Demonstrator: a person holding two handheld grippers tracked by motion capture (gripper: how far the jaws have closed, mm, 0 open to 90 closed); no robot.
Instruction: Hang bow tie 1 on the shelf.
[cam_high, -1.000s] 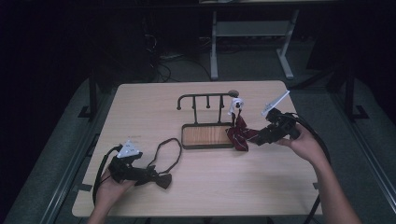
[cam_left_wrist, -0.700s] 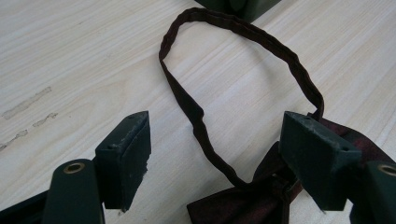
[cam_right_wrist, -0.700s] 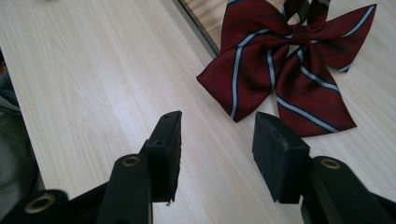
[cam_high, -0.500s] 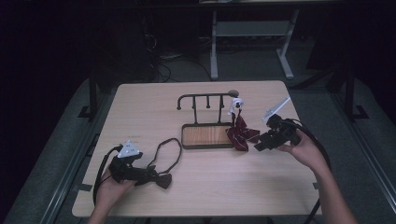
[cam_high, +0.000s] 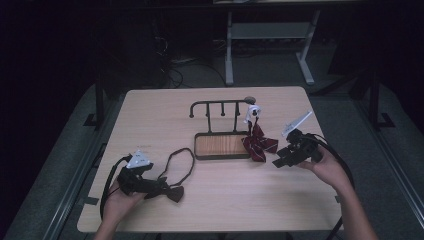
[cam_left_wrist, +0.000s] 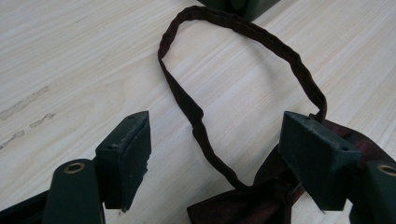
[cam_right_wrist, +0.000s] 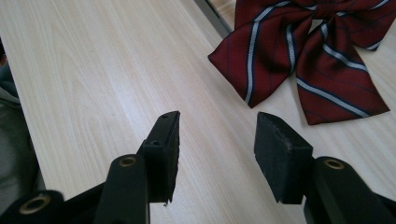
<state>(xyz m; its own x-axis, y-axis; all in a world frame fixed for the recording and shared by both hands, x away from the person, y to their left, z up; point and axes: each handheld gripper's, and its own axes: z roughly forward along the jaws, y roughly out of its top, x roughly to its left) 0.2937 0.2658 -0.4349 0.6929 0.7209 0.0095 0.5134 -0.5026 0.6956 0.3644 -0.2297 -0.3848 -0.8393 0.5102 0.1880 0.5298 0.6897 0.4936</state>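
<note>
1. Your right gripper (cam_high: 278, 162) has drawn back from the striped bow tie (cam_high: 259, 144), jaws apart, empty
2. Your left gripper (cam_left_wrist: 219, 154), jaws wide, straddles the dark bow tie (cam_left_wrist: 261, 200); closing on it looks next

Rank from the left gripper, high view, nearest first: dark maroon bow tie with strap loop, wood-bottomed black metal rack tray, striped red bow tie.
1. Dark maroon bow tie with strap loop, right at the left gripper.
2. Wood-bottomed black metal rack tray, table centre.
3. Striped red bow tie, beyond the tray's right end.
</note>
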